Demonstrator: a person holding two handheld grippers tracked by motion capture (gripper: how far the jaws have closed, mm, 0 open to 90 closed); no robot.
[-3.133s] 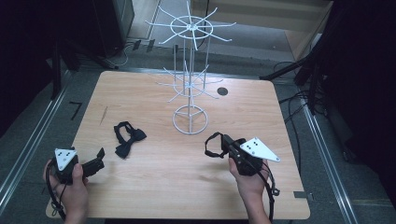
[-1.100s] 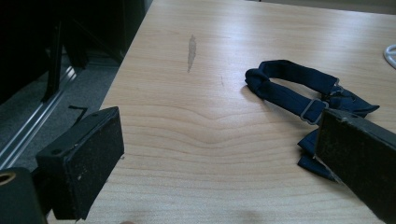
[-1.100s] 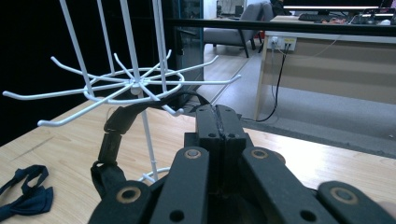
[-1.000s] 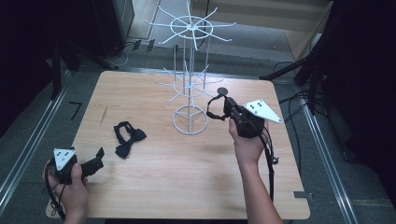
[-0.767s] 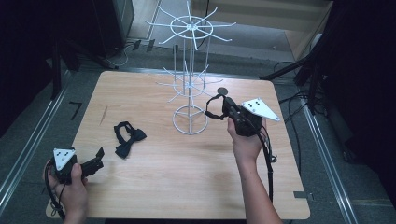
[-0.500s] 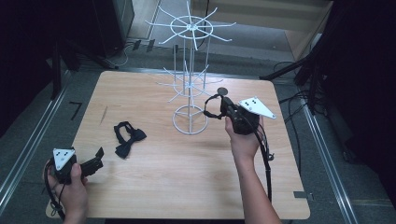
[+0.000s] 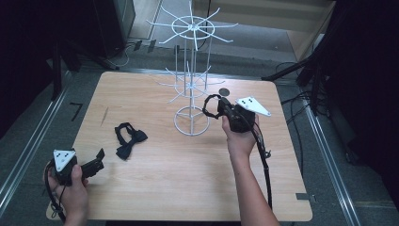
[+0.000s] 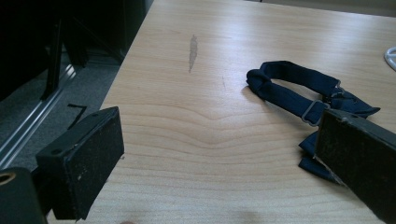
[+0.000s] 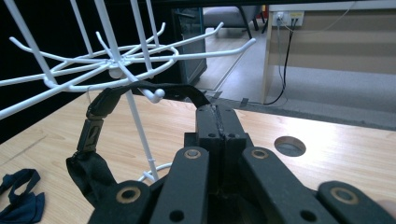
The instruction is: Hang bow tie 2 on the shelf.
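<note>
The black strap (image 9: pixel 140 91) is hanging in a loop from the right gripper (image 9: pixel 218 114), whose jaws are pressing tight together on one end of it; in the right gripper view the band is arching up and leftward from the jaws, running past a ball-tipped hook (image 9: pixel 156 94) on a lower arm of the white wire rack (image 9: pixel 114 60), and then dropping through a dark buckle into a bunched fold low beside the gripper body. Whether the strap is actually lying on that hook or just crossing in front of it is hard to tell. In the high view the same loop (image 7: pixel 210 104) is showing as a small dark ring just beside the rack's ringed base (image 7: pixel 191 121), with the right gripper (image 7: pixel 227 109) reaching toward the stand from its right. Farther left on the wooden table (image 7: pixel 155 188), the dark blue bow tie (image 7: pixel 128 140) is lying flat, well apart from the rack. The left gripper (image 7: pixel 96 161) is resting near the table's front left corner, its jaws standing wide apart and holding nothing; in the left gripper view the bow tie (image 8: pixel 299 100) is lying ahead of it, partly behind one black jaw.
</note>
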